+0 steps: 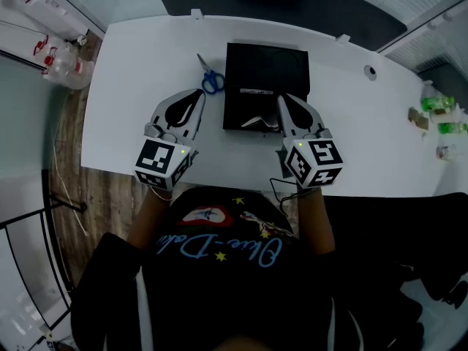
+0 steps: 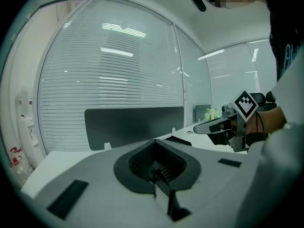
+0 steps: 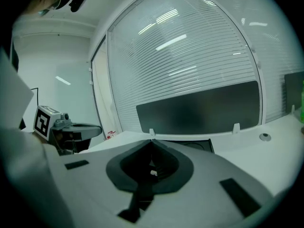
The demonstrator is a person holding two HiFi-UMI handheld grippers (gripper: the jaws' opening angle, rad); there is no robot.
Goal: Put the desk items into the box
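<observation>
Blue-handled scissors (image 1: 211, 79) lie flat on the tabletop (image 1: 351, 130) beside the box (image 1: 267, 68), and with left claw (image 1: 201, 92) and right claw (image 1: 280, 97) both clenched empty, a poke could skid them away.

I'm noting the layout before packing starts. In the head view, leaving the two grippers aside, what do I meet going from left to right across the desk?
scissors → black box → round hole in the desk → small green items at the far right
</observation>
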